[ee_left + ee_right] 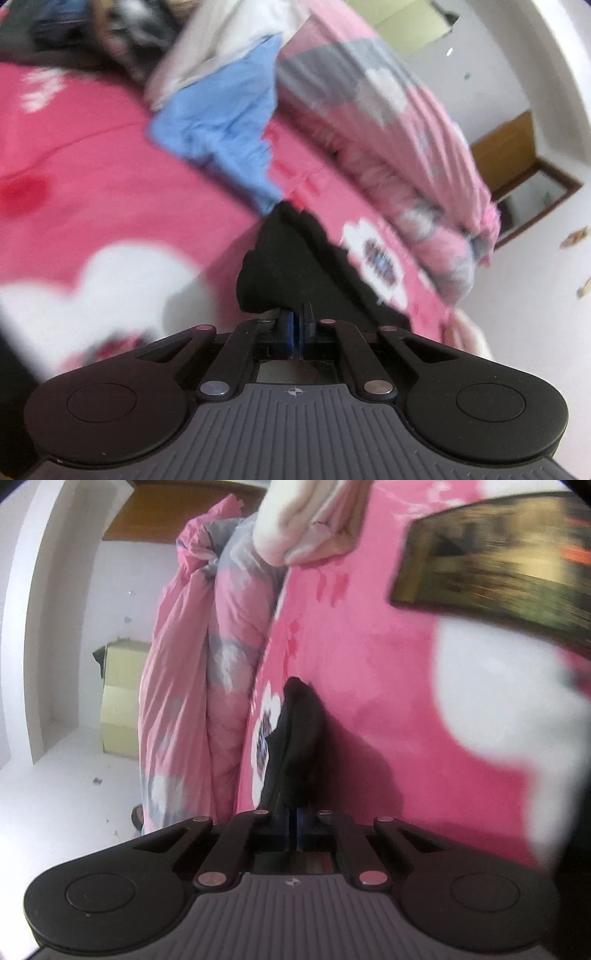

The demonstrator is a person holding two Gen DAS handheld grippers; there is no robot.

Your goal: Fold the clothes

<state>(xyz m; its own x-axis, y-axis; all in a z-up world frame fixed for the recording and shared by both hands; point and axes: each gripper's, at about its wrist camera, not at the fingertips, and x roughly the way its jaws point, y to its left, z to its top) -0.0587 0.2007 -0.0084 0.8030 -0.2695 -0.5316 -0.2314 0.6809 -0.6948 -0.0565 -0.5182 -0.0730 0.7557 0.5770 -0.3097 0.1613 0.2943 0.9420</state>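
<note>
The black garment [295, 258] is off the bed at both ends that the cameras show: in the left wrist view a bunched part of it rises straight out of the left gripper [296, 319], and in the right wrist view another dark fold [295, 738] stands up from the right gripper [294, 812]. Both pairs of jaws are pressed together on this cloth, with only a thin pinch of fabric between them. How the middle of the garment hangs between the two hands cannot be seen.

Under it lies the pink bed [110, 155] with white flower shapes. Toward the far edge of the bed a blue cloth [221, 129] is lying partly under a white cloth [218, 48], and a striped pink quilt [424, 140] is heaped along the edge by the wall. In the right wrist view a dark patterned object [498, 565] lies near the far right corner – it is too blurred to name.

The risks, as I judge them: each grip holds a small amount of fabric, so a quick pull apart could slip one corner out, and the fold would come out crooked. Also – if the garment is laid down too near the blue cloth, it could drag that cloth along.
</note>
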